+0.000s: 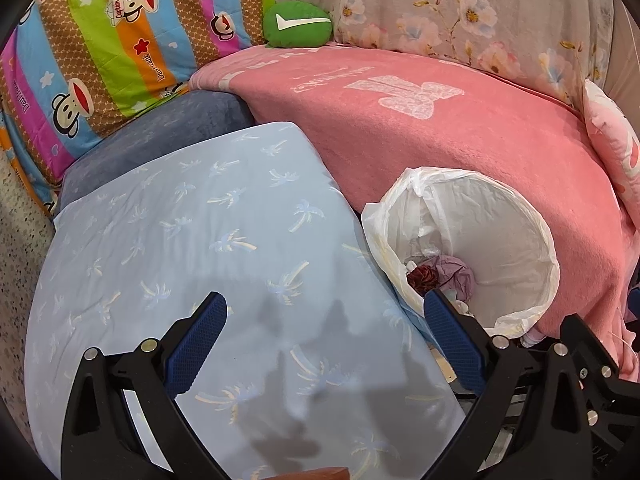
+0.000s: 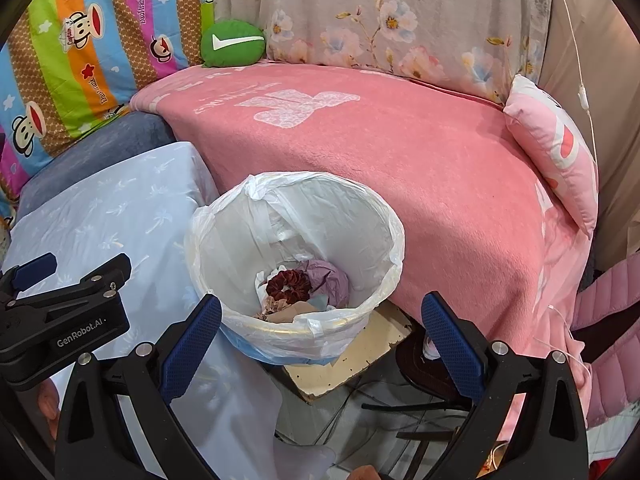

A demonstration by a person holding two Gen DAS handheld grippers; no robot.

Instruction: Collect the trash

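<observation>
A bin lined with a white plastic bag (image 2: 390, 232) stands between the light blue cushion and the pink blanket; it also shows in the left wrist view (image 1: 516, 240). Inside lie a dark red scrunchie (image 2: 287, 284), crumpled purple paper (image 2: 330, 280) and other scraps; the scrunchie (image 1: 422, 278) and paper (image 1: 456, 276) show in the left view too. My right gripper (image 2: 320, 332) is open and empty, just in front of the bin's near rim. My left gripper (image 1: 326, 332) is open and empty over the light blue cushion, left of the bin; its body shows in the right wrist view (image 2: 64, 312).
A light blue palm-print cushion (image 1: 208, 240) lies on the left. A pink blanket (image 2: 400, 140) covers the seat. A green cushion (image 2: 232, 44), striped monkey bedding (image 2: 80, 40), a floral sheet (image 2: 380, 20) and a pink pillow (image 2: 556, 148) surround it. A board (image 2: 360, 352) and cables lie below the bin.
</observation>
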